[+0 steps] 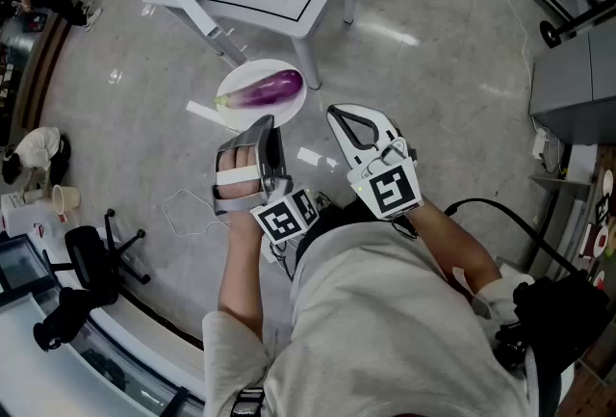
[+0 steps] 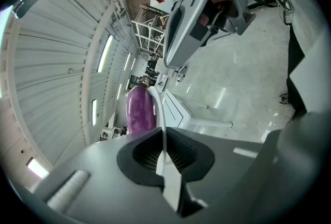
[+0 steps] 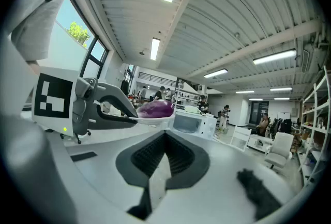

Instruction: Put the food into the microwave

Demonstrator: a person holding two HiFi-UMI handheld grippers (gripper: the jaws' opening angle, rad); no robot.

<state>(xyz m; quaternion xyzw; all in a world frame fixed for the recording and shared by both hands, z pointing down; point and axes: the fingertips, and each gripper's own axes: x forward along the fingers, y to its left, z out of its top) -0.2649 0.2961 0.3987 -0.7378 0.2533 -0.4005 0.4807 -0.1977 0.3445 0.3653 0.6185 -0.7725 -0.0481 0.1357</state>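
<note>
Purple eggplant (image 1: 265, 90) on plate (image 1: 252, 68), rim pinched in left tool (image 1: 262, 128), short of microwave (image 3: 194, 123). Right tool (image 1: 339, 117) pressed together, empty. Mid-carry, probably; next: approach, plate level.

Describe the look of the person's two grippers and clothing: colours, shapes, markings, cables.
The left gripper is grey and metallic with a white strap; the right gripper is white, with a dark-rimmed loop opening. Each bears a cube with black-and-white square markers. A black cable curves beside the right arm. The person wears a pale, loose top.
</note>
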